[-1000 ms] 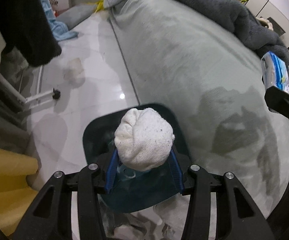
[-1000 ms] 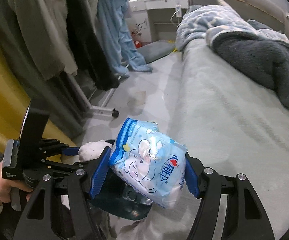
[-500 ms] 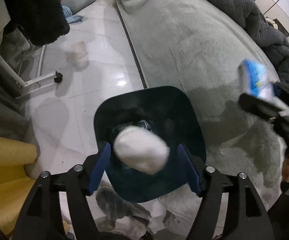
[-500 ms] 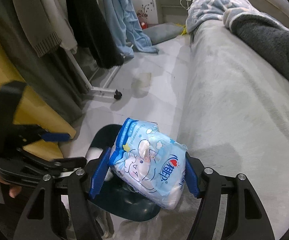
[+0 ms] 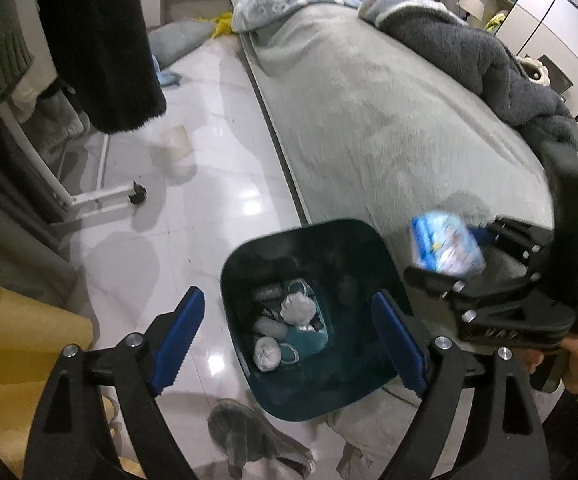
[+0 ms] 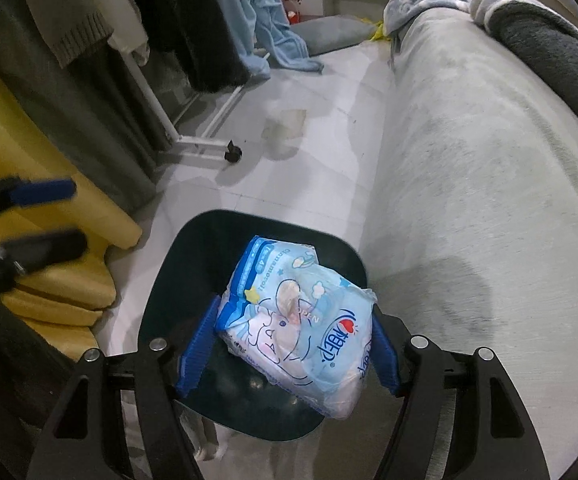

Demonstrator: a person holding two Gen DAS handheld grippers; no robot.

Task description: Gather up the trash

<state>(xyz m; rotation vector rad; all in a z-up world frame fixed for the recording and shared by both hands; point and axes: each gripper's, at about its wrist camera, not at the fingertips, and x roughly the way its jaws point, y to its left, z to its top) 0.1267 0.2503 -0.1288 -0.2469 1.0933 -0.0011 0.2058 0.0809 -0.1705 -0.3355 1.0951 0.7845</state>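
A dark teal bin (image 5: 369,264) stands on the floor by the bed, with several pale crumpled wads (image 5: 299,308) lying inside. My left gripper (image 5: 286,296) hangs over the bin with its jaws opening and nothing between them. My right gripper (image 6: 293,312) is shut on a light blue tissue pack (image 6: 297,320), held over the bin (image 6: 193,248). In the left wrist view that pack (image 5: 445,246) hovers at the bin's right rim. The left gripper (image 6: 55,218) shows blurred at the left edge of the right wrist view.
The bed's grey cover (image 5: 389,120) runs along the right of the bin, with a dark fleece blanket (image 5: 489,68) on it. A clothes rack's wheeled foot (image 5: 137,196), a clear cup (image 5: 175,144) and a grey slipper (image 5: 257,440) are on the tiled floor. Yellow fabric (image 6: 61,280) lies left.
The left jaws spread apart and the white wad they held fell into the bin. The right gripper came down over the bin with the tissue pack.
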